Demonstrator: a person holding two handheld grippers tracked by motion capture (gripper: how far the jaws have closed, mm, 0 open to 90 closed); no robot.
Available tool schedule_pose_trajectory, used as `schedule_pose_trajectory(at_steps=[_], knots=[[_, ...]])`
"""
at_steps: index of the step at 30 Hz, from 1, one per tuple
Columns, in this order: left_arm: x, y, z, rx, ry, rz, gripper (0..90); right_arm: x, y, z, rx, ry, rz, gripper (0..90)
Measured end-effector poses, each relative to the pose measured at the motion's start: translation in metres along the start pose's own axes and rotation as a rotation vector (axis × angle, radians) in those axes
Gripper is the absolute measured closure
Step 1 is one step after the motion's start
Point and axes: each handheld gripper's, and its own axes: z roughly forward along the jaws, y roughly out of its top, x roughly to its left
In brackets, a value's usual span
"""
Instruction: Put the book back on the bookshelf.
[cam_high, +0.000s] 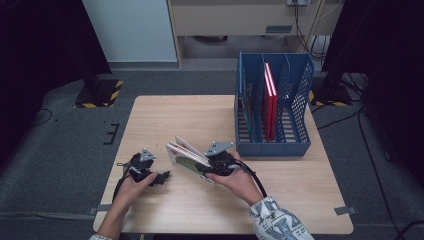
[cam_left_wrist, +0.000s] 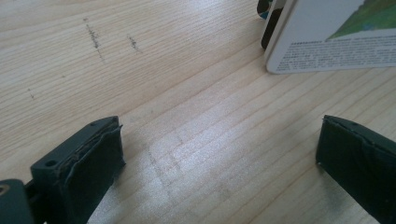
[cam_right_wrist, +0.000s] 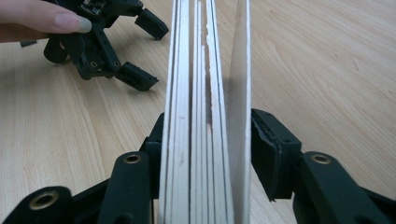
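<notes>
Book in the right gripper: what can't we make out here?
- Book front cover: right gripper view is edge-on; high view too small.
- Back-cover print: left gripper view, blurred, cut by the frame edge.
- Right gripper pads: hidden behind the pages.

A fixed camera looks forward and down over the wooden bench. The left claw camera skims close above the boards; the right claw camera faces along its jaws. All three share the book.
</notes>
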Motion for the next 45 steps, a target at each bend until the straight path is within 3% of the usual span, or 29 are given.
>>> schedule_pose_trajectory(at_steps=[12, 18, 24, 45], knots=[[0.0, 0.0, 0.0, 0.001, 0.0, 0.001, 0.0, 0.005, 0.001, 0.001, 0.012, 0.003, -0.012, 67.9], [0.0, 0.0, 0.0, 0.001, 0.0, 0.001, 0.0, 0.005, 0.002, 0.001, 0.013, -0.025, -0.009, 74.5], [0.0, 0.0, 0.0, 0.001, -0.001, 0.002, 0.0, 0.003, 0.001, 0.0, -0.001, -0.048, 0.021, 75.4], [0.0, -0.001, 0.0, -0.001, -0.002, 0.004, 0.0, 0.001, 0.005, -0.014, -0.06, -0.076, 0.026, 75.6]])
